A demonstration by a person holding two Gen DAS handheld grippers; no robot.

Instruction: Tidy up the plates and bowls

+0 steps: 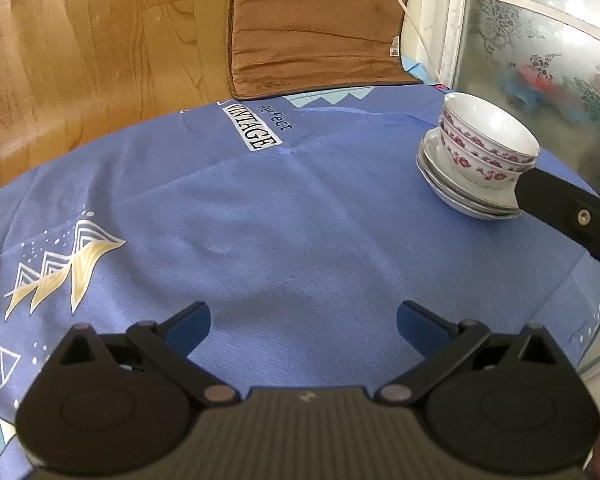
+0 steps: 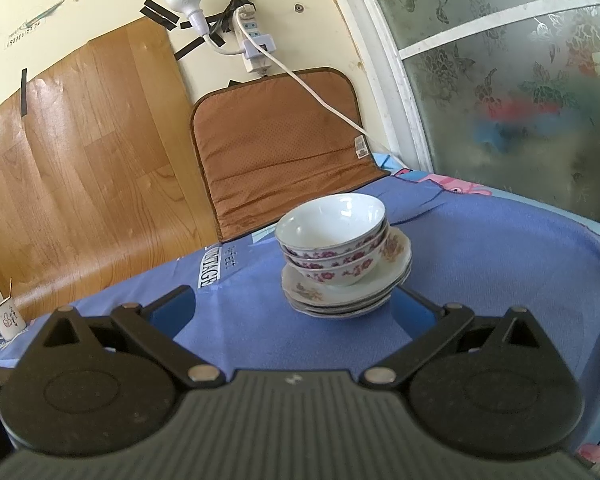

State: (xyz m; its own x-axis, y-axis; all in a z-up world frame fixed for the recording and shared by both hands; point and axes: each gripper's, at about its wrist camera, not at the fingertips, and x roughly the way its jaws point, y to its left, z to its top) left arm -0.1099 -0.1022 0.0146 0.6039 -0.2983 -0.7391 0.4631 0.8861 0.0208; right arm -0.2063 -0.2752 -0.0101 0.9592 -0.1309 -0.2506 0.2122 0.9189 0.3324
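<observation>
Three nested white bowls [image 2: 334, 236] with red flower bands sit on a stack of white floral plates [image 2: 340, 294] on the blue tablecloth [image 2: 500, 264]. My right gripper [image 2: 296, 304] is open just in front of the stack, its right finger close beside the plates' rim. In the left wrist view the same bowls [image 1: 488, 140] and plates [image 1: 456, 188] stand at the far right, with a black finger of the right gripper [image 1: 556, 204] beside them. My left gripper [image 1: 304, 322] is open over bare cloth, well to the left of the stack, holding nothing.
A brown cushion [image 2: 276, 148] leans on the wall behind the table. A power strip [image 2: 256, 40] with a white cable hangs above it. A white mug [image 2: 6, 318] stands at the far left edge. A frosted glass door [image 2: 520, 92] borders the right side.
</observation>
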